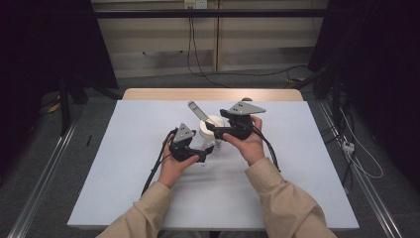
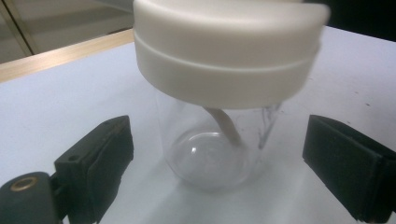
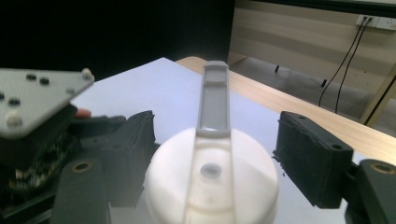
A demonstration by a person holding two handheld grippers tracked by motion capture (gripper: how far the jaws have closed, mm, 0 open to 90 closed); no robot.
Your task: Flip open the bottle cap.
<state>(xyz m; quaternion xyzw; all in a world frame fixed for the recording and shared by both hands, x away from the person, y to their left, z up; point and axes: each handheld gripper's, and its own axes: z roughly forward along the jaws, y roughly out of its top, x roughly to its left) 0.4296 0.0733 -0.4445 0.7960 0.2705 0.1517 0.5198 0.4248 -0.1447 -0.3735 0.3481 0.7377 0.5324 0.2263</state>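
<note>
We find no readable text, label, brand, number or sign. The white lid (image 3: 212,186) at lower centre of the right gripper view is plain, as is its grey flip tab (image 3: 214,100). The clear jar (image 2: 219,140) at centre of the left gripper view bears no print. The grey plate (image 3: 35,95) at left shows only screws.

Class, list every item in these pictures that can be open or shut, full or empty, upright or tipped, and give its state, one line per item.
Jar: upright on the table, clear body nearly empty, a thin tube hanging inside.
White lid: seated on the jar, closed.
Grey flip tab: raised, standing up from the lid.
Left claw: open, jaws either side of the jar, not touching.
Right claw: open, jaws flanking the lid.
</note>
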